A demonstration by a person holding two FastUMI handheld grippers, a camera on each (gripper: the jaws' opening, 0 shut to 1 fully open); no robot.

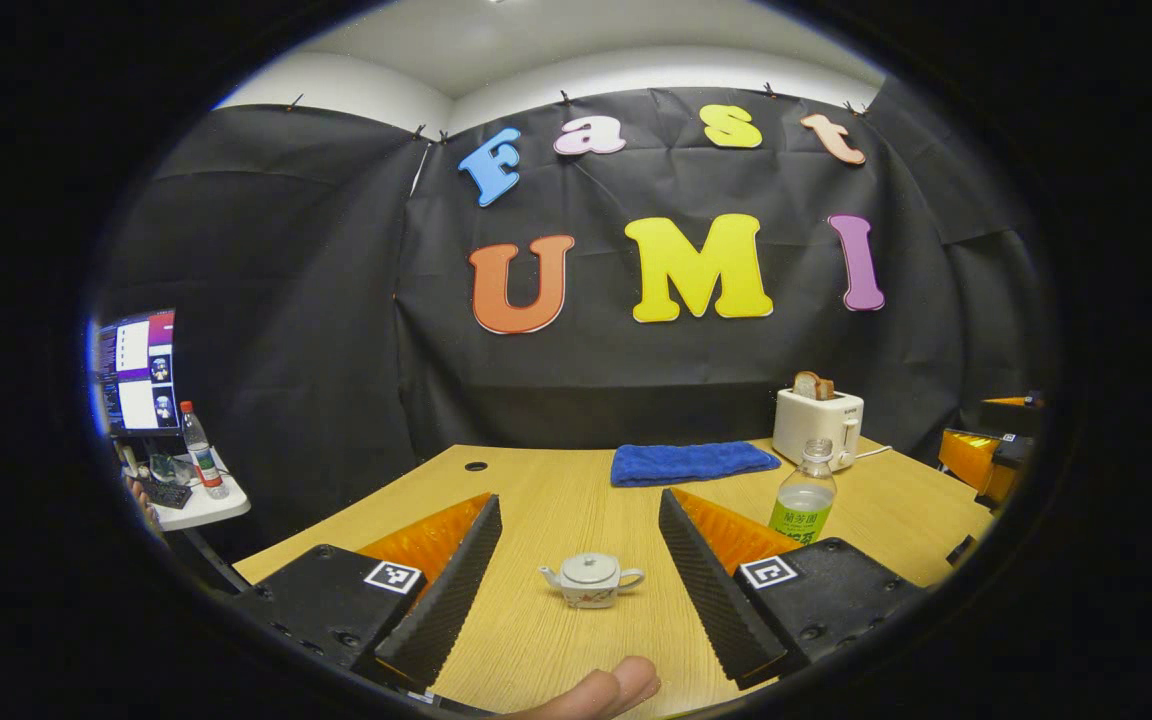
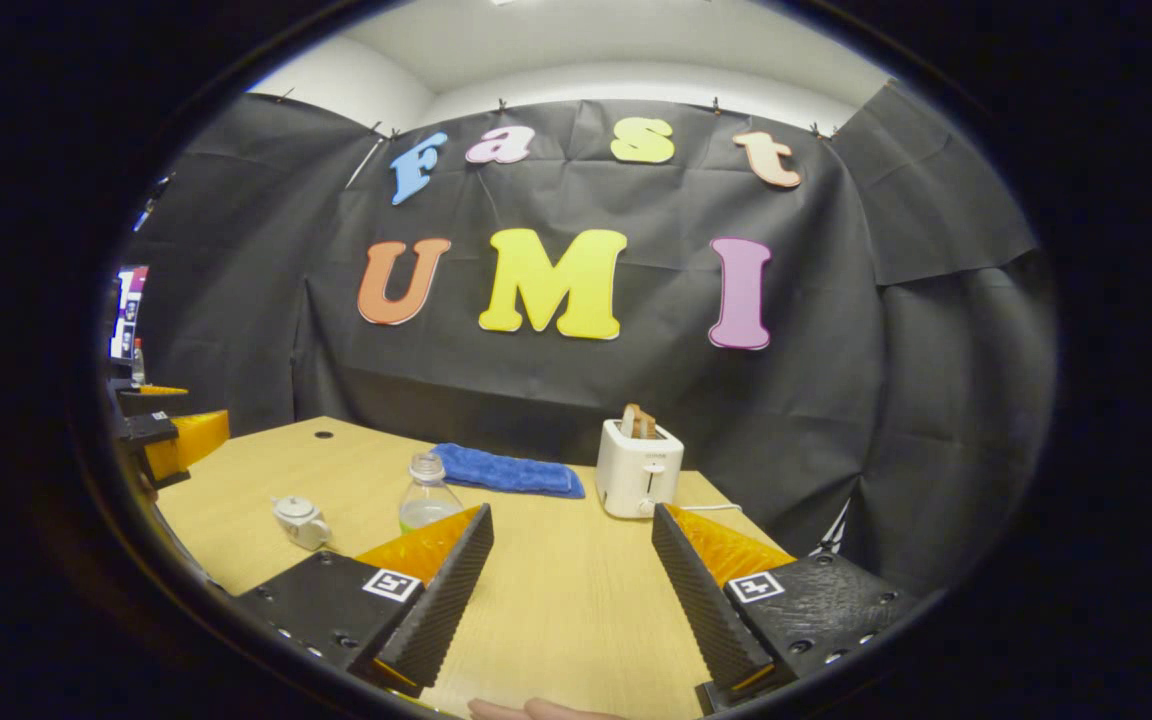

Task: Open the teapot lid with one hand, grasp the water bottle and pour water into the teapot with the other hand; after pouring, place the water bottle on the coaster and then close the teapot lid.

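Teapot (image 1: 591, 580) on counter (image 1: 556, 500), lid on, probably fragile; best taken by lid knob; bottle (image 1: 804, 497) beside, likely light, slippery; left gripper (image 1: 576, 590), right gripper (image 2: 566, 590) wide open, empty.

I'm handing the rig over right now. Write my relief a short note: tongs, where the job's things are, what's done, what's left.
Left tongs: open, empty, above the table, aimed at the teapot.
Right tongs: open, empty, over bare table.
Teapot stands upright, lid on. Water bottle stands upright to the teapot's right, in front of the toaster, uncapped as far as I can tell. I can't spot the coaster.
Done: nothing yet.
Left: lift lid, grasp bottle, pour, set bottle on coaster, close lid.
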